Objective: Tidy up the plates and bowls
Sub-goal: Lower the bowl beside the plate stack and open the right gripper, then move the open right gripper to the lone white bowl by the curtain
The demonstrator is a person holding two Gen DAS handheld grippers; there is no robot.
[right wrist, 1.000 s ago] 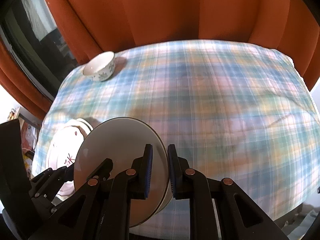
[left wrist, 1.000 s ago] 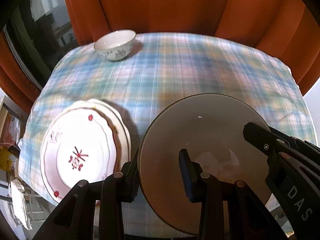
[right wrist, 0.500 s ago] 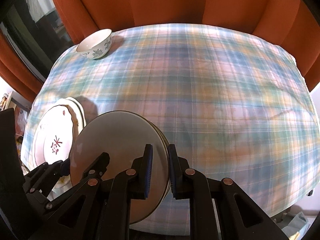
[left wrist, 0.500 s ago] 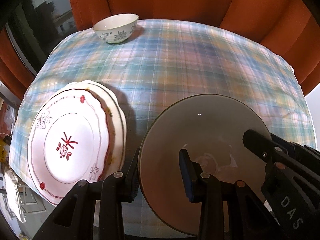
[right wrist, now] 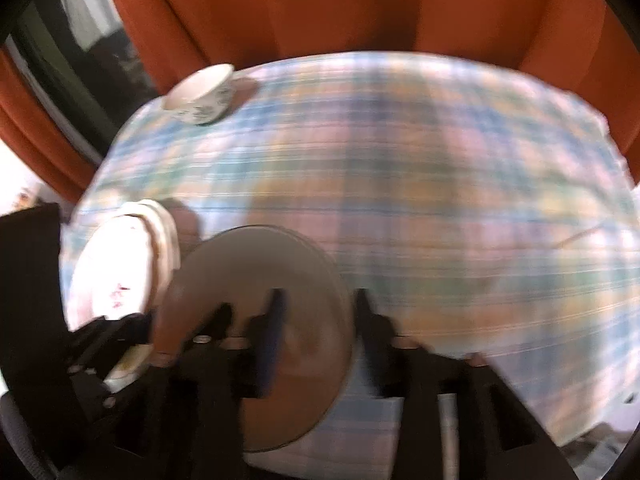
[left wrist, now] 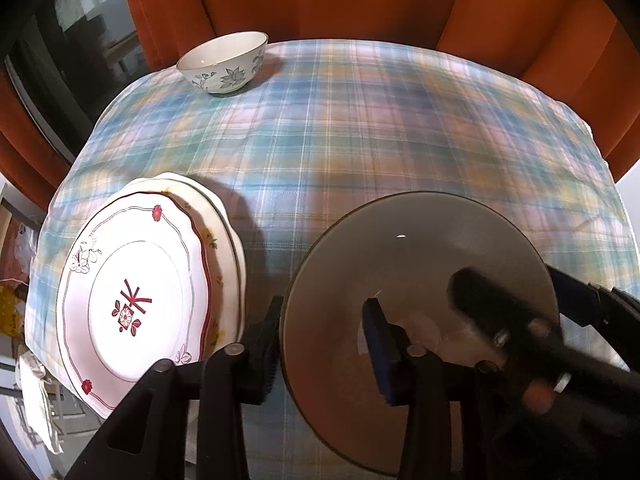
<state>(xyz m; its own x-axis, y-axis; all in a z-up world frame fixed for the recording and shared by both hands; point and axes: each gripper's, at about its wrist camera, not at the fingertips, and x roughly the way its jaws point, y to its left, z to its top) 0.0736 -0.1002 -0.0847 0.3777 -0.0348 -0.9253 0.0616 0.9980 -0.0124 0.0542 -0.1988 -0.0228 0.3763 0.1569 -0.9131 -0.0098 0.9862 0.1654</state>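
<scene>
Though wide, the grey bowl (left wrist: pixel 420 256) sits empty.

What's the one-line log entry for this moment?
left gripper: opening, astride grey bowl rim | right gripper: opening, astride opposite rim | bowl: on tablecloth

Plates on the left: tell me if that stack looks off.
The flowered plate sits off-centre on the plate beneath, whose rim shows only on one side. Nothing looks chipped or spilled.
</scene>
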